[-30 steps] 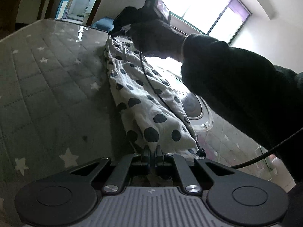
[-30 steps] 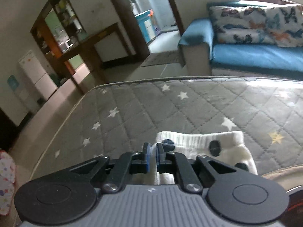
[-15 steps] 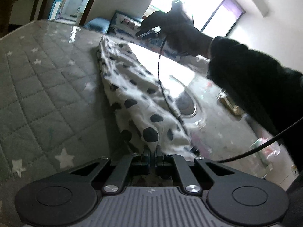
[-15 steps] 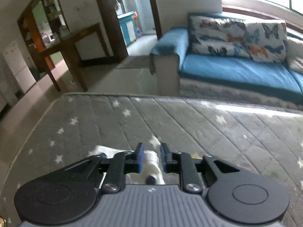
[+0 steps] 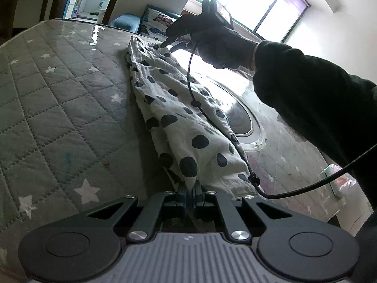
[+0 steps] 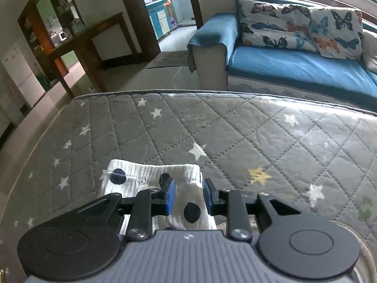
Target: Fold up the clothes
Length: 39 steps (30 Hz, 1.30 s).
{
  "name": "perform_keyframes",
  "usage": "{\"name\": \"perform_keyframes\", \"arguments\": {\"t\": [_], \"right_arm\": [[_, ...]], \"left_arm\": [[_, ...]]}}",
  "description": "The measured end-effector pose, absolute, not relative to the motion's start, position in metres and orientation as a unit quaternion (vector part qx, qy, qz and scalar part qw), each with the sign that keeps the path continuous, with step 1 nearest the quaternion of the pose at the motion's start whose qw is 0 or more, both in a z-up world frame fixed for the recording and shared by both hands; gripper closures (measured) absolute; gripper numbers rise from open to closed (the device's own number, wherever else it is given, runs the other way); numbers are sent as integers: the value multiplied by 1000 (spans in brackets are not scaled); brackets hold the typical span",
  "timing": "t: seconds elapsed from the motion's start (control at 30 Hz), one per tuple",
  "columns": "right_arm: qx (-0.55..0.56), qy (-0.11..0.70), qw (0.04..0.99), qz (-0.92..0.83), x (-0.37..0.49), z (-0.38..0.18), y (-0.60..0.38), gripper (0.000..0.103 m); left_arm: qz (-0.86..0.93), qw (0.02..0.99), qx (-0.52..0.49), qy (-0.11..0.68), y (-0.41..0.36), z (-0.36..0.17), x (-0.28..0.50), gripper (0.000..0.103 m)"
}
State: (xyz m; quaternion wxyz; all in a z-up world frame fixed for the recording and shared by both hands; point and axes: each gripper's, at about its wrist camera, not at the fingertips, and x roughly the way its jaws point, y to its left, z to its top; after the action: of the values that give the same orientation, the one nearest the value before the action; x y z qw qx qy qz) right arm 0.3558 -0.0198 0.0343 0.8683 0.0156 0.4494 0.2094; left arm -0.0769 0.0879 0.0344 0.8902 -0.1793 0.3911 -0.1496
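A white garment with dark polka dots (image 5: 179,108) lies in a long folded strip on the grey quilted surface with white stars (image 5: 59,99). My left gripper (image 5: 190,187) is shut on the near end of the garment. In the left wrist view the right gripper (image 5: 170,43) hovers over the far end, held by a hand in a dark sleeve. In the right wrist view my right gripper (image 6: 187,194) stands open, its blue pads (image 6: 170,197) straddling the garment's hem (image 6: 150,176) without pinching it.
A black cable (image 5: 193,99) trails across the garment. A round glass-like dish (image 5: 245,125) lies right of the garment. A blue sofa with butterfly cushions (image 6: 294,54) stands beyond the surface's far edge, and a dark wooden table (image 6: 94,37) at the left.
My right gripper opened and let go of the garment's far end, which now lies flat on the quilt. My left gripper kept its hold on the near end.
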Motion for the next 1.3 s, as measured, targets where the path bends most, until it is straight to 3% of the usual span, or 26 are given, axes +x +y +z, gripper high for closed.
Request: {"name": "perform_keyframes", "arguments": {"t": [0.03,0.13,0.3,0.47,0.7,0.77,0.97,1.1,1.3], "right_arm": [[13,448,869,210,357,32,-18,78],[2,446,870,210,357,27,-14,94],[-12,430,881,197,355,33,-12,94],[-7,420,886,195,351,50,-19,80],[-27,389,902,185,328,102,-50,77],[-33,378,908,179,319,119,-60,66],[-53,357,915,179,288,158,-83,64],[-73,349,916,186,263,179,-98,58],[-133,346,903,217,203,191,-113,50]], "left_arm": [[-149,890,-179,392,88,34,-77,98],[-151,889,-177,394,87,33,-75,98],[-152,887,-174,400,88,31,-74,98],[-147,889,-163,401,88,32,-75,95],[-140,899,-147,388,90,39,-84,86],[-134,903,-144,382,91,42,-88,78],[-126,911,-145,364,94,52,-97,70],[-127,913,-155,356,93,56,-94,55],[-124,910,-154,365,85,52,-82,53]]}}
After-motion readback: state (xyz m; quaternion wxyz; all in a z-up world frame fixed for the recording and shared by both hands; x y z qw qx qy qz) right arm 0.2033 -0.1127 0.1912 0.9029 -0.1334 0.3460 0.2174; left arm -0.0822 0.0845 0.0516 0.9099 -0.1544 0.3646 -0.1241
